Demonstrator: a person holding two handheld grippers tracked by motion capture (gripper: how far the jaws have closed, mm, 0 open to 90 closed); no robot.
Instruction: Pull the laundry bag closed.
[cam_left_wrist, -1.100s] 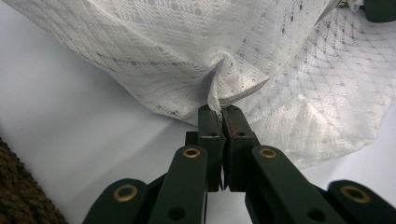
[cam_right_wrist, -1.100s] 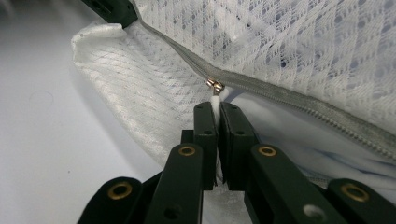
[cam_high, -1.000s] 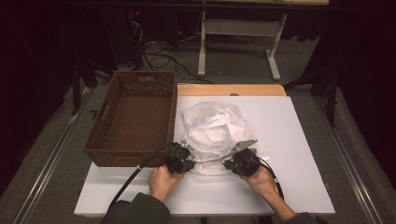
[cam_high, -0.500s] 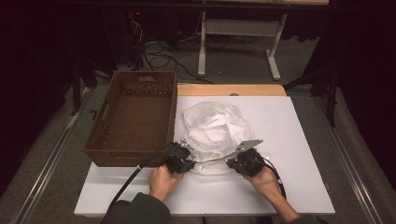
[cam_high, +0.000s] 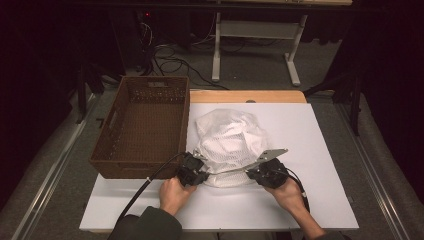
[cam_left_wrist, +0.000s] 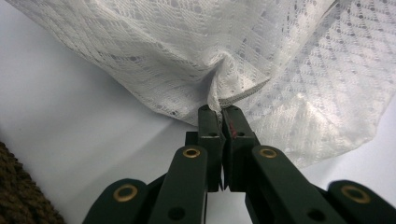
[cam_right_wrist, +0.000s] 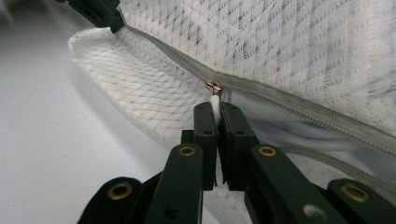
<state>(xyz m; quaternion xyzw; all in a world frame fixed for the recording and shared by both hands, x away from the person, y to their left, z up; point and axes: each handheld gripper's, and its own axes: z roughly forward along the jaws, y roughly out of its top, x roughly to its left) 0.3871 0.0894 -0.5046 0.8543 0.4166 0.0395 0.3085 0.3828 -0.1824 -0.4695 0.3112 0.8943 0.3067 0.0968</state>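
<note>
White mesh laundry bag (cam_high: 231, 142) lies bunched on the table, zipper (cam_right_wrist: 280, 100) apparently partly open.

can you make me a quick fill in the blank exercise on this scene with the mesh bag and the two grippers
1. The left gripper is shut on a bunched corner of the white ____ bag.
2. The right gripper pinches the white pull tab of the bag's ____.
3. The brown basket sits to the ____ of the bag in the high view.
4. The bag lies on a ____ board.

Missing words: mesh; zipper; left; white
</note>
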